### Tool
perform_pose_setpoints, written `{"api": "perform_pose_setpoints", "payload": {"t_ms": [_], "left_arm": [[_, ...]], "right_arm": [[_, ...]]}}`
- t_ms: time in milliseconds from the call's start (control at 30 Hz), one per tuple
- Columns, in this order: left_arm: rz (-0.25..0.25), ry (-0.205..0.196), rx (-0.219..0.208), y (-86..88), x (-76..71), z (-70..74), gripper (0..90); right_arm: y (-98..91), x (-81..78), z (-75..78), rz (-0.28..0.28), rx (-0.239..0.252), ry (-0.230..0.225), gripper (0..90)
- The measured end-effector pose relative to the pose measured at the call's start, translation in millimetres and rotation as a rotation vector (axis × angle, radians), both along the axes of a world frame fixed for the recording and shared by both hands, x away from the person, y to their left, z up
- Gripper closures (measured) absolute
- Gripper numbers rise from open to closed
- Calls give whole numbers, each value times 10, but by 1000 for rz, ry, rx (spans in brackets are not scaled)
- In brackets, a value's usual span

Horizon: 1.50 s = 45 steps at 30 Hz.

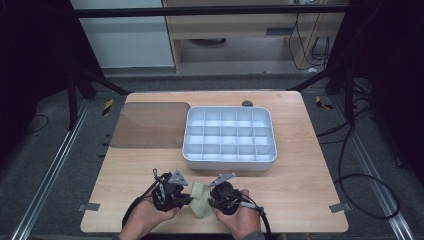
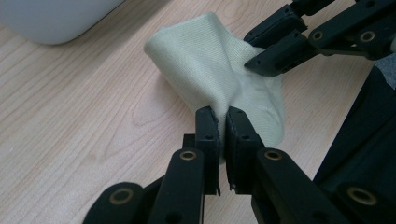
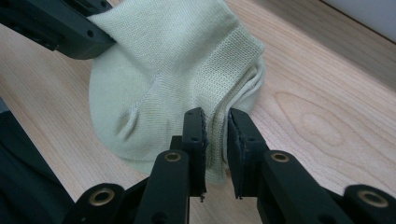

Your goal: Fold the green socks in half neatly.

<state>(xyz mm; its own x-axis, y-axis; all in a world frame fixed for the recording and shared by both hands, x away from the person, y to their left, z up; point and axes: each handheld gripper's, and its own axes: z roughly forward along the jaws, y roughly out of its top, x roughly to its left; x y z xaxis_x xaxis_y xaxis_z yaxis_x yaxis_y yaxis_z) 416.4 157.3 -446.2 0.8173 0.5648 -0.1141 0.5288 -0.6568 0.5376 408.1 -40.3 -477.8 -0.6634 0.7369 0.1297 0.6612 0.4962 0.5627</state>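
Note:
A pale green sock (image 1: 201, 199) lies bunched near the table's front edge, between my two grippers. My left gripper (image 1: 190, 200) comes in from the left and is shut on the sock (image 2: 219, 74), pinching a fold of cloth between its pads. From the right, my right gripper (image 1: 207, 201) is shut on the sock (image 3: 173, 70) too, with several layers of its edge squeezed between the jaws. The right gripper's black jaws cross the top right of the left gripper view, and the left gripper's jaws cross the top left of the right gripper view.
A white tray (image 1: 229, 161) divided into several small compartments stands just beyond the sock, in the middle of the wooden table (image 1: 300, 175). A brown translucent lid (image 1: 150, 125) lies flat at the back left. A small dark object (image 1: 247, 103) sits behind the tray.

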Motion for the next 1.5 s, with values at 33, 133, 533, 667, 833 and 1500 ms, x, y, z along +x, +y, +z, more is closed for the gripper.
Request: {"api": "perform_pose_setpoints", "payload": {"t_ms": [33, 133, 533, 667, 833, 1500], "left_arm": [[-3, -2, 0, -6, 0, 6, 846], [-12, -3, 0, -26, -2, 17, 846], [-63, -18, 4, -156, -53, 67, 846], [-92, -21, 16, -236, -83, 56, 846], [-81, -28, 49, -218, -50, 55, 846], [-41, -11, 43, -103, -7, 5, 847]], "right_arm": [[-1, 1, 0, -1, 2, 0, 781], [-4, 8, -3, -2, 6, 1, 781], [1, 21, -6, -10, 12, 5, 778], [3, 24, -8, -18, 18, 11, 776], [-17, 25, -5, -10, 18, 2, 766], [62, 71, 13, -56, 47, -3, 416]]}}
